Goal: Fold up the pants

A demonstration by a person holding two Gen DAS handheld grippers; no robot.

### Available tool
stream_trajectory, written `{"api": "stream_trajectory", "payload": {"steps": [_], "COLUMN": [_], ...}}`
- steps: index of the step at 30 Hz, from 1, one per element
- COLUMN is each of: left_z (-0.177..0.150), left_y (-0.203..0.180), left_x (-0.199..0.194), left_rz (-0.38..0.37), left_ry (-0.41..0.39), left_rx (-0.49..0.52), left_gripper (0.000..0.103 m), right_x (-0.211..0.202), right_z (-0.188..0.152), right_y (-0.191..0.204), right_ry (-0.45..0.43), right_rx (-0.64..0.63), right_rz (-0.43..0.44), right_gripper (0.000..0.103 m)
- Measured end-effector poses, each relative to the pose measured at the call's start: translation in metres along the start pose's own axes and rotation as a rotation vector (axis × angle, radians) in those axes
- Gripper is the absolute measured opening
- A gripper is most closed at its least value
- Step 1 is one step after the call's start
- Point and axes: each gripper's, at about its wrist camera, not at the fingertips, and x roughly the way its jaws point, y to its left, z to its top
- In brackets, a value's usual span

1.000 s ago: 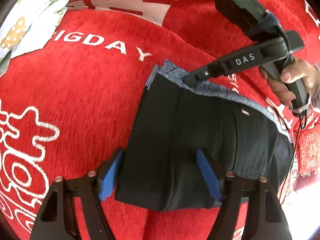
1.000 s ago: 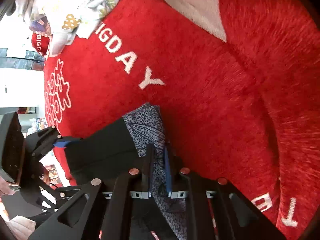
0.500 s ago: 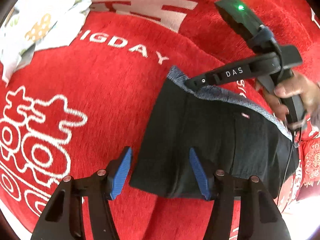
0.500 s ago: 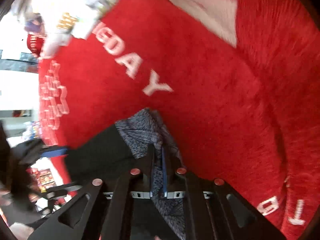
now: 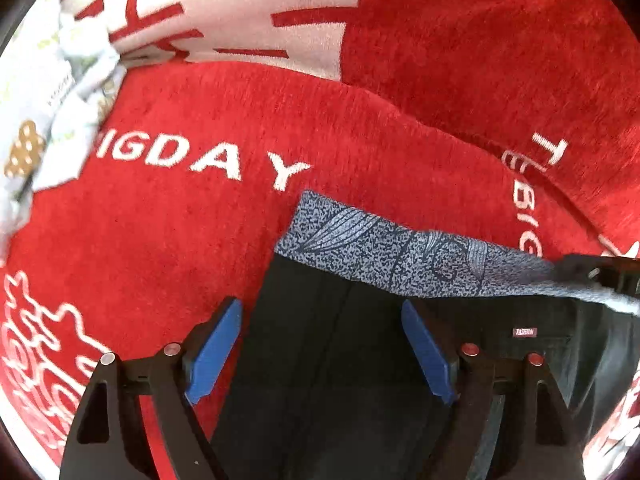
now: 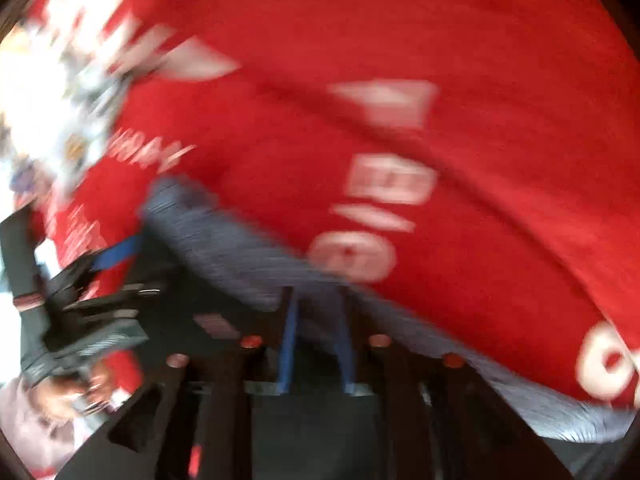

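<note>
Folded black pants [image 5: 336, 352] with a grey patterned waistband [image 5: 384, 252] lie on a red blanket. My left gripper [image 5: 320, 354] is open, its blue pads straddling the pants' left part just above the cloth. In the blurred right wrist view, my right gripper [image 6: 316, 336] has its jaws slightly apart over the waistband [image 6: 224, 244], with grey cloth showing between the pads [image 6: 289, 344]. The right gripper's tip shows at the right edge of the left wrist view [image 5: 608, 272], at the waistband's right end. The left gripper shows in the right wrist view [image 6: 108, 264].
The red blanket [image 5: 180, 240] with white "BIGDAY" lettering covers the surface. A white patterned cloth [image 5: 44, 120] lies bunched at the far left. A red and white cushion [image 5: 240, 12] stands behind.
My right gripper slid along the waistband from its left end to its right end and opened slightly. My left gripper moved forward over the pants, staying open.
</note>
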Motion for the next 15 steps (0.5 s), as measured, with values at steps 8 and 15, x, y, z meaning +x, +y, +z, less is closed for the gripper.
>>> {"api": "stream_trajectory", "payload": {"steps": [8,15], "left_z": [-0.022,-0.067], "left_y": [-0.054,-0.133], "left_x": [-0.051,-0.029], "left_rz": [-0.105,-0.081], "left_ry": [-0.003,0.060], "left_rx": [0.063,0.135], "left_gripper": [0.082,0.082], "right_x": [-0.084,-0.083], "right_z": [-0.112,-0.249], "right_y": [-0.121,-0.180], "right_ry": [-0.114,-0.072], "right_rx": [0.375,0.703], "right_rz": [0.325,0.460], "right_gripper": [0.027,0.031]}}
